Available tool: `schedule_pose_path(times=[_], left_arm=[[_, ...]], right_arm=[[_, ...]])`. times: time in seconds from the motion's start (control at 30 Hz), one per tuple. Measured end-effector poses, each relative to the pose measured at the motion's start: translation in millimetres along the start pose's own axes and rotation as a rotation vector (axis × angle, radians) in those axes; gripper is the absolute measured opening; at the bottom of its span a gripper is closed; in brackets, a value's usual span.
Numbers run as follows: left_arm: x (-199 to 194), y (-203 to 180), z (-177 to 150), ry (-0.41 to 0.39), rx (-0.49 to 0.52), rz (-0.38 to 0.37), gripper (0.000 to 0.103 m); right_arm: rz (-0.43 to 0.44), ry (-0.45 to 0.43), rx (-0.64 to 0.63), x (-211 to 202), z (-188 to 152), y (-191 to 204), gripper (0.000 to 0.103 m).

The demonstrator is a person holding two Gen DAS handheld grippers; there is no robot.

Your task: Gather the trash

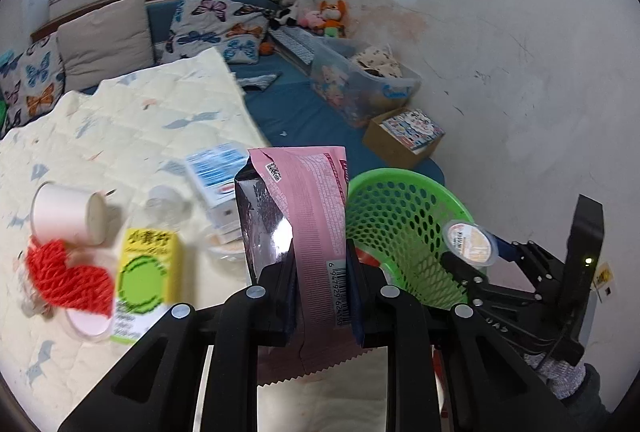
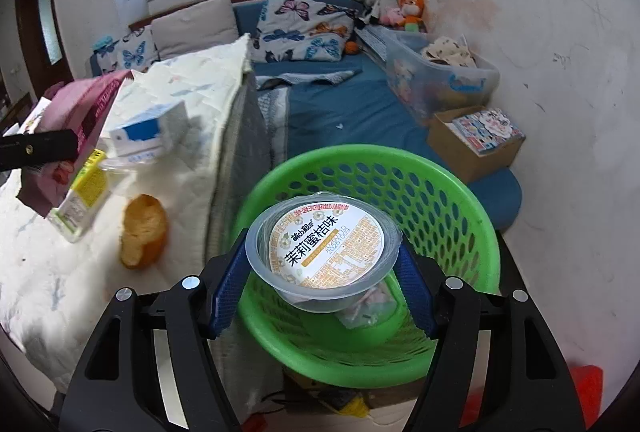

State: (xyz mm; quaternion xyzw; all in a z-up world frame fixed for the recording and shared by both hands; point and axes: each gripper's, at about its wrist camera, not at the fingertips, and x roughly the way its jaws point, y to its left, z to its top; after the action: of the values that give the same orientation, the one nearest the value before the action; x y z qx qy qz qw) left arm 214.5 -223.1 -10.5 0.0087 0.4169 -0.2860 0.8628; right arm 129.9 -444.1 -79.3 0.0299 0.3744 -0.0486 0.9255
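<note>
While my right gripper (image 2: 320, 272) clamps the jelly cup (image 2: 325, 246) just over the green basket (image 2: 460, 200), my left gripper (image 1: 320, 288) pinches the pink wrapper (image 1: 312, 200), left of the rim. Risk: cup's round w/ slick walls, could squirt out and miss; wrapper's floppy, may snag the rim & land on the quilt (image 1: 132, 120).

Pink snack bag (image 1: 316, 216) hides the green basket's (image 1: 404, 216) left rim — bag's bottom edge cut off behind gripper frame. Yellow drink carton (image 1: 146, 264) and red mesh (image 1: 68, 276) motion-blurred, print unreadable. Basket contents under the jelly cup (image 2: 324, 252) — can't tell.
</note>
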Motion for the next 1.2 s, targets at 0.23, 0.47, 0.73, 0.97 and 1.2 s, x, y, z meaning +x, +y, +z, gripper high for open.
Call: schedule_pose_path(times=[0.23,0.47,0.73,0.97,1.2], left_arm=[[20.2,-19.9,6.8,0.029,0.029,-0.012,0.021],[34.6,-30.0,11.2,0.045,0.043,-0.022,0.021],[51.6,-42.1,15.8,0.056,0.059,-0.046,0.021],[69.6,-50.1,17.8,0.087,0.060,-0.069,0.021],[86.2,-61.8,18.2,0.110,0.067,-0.096,0.021]], right_arm=[[-0.016,0.021,0.020,10.6,-4.0,-12.6,0.069],[-0.032,0.034,0.027,17.6,-5.4,-20.0,0.069],[-0.046,0.029,0.039,14.7,-7.5,-26.5,0.077],[-0.052,0.021,0.055,5.5,-13.2,-33.3,0.080],[-0.058,0.013,0.070,-5.2,-20.5,-38.1,0.081]])
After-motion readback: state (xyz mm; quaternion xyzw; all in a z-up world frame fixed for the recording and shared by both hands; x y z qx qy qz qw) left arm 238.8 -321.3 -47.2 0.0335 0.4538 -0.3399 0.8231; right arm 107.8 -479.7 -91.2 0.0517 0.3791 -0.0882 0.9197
